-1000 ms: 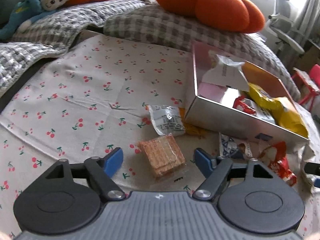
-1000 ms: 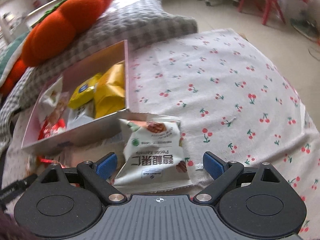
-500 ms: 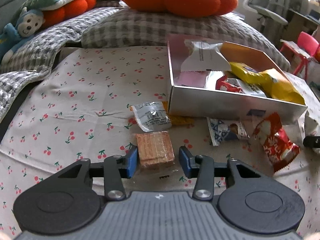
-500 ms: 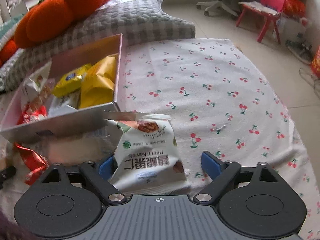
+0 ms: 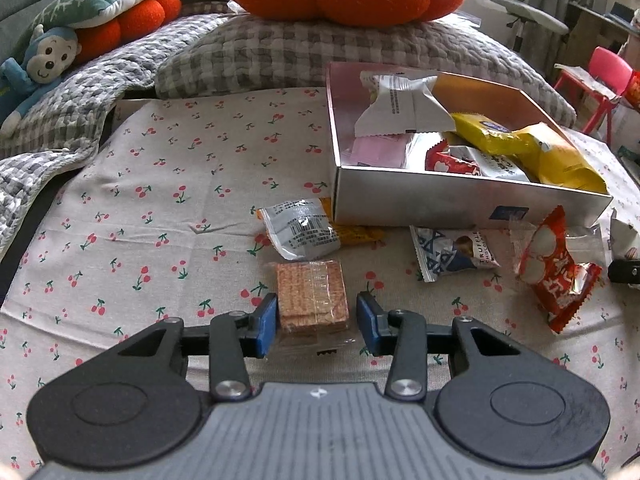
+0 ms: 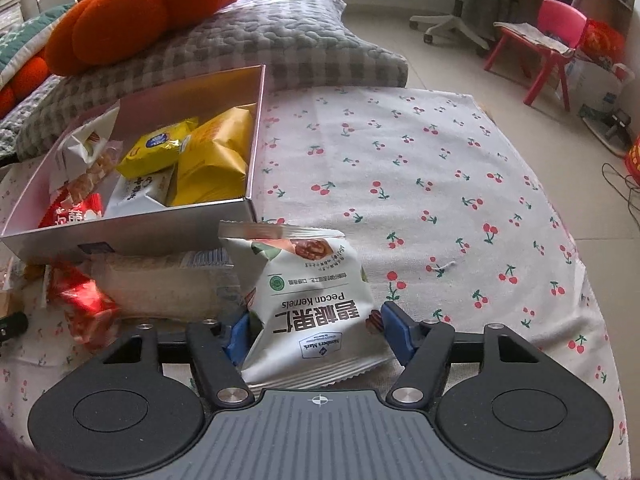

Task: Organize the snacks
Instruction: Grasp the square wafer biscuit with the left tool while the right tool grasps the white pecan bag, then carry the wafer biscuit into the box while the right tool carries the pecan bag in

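Left wrist view, left to right. Toy monkey (image 5: 30, 62), far left, on a grey checked quilt (image 5: 100, 76). Cherry-print cloth (image 5: 168, 184) covering the bed. Left gripper (image 5: 316, 322): fingers narrowly parted either side of a wafer pack (image 5: 311, 294); left finger touching the pack, right finger just beside it. Silver packet (image 5: 301, 231) just beyond the wafer pack. Box (image 5: 460, 204) to the right, holding white, red and yellow packets. Blue-and-white chocolate packet (image 5: 454, 253) and red packet (image 5: 554, 276) lying in front of the box.

Right wrist view, left to right. Same box (image 6: 132, 236) at left, packets inside. Red packet (image 6: 82, 306) beside its near wall. Right gripper (image 6: 316, 334): fingers spread around a white pecan bag (image 6: 310, 308) lying on the cloth; whether they press it cannot be told. Pink chair (image 6: 552, 44) far right on the floor.
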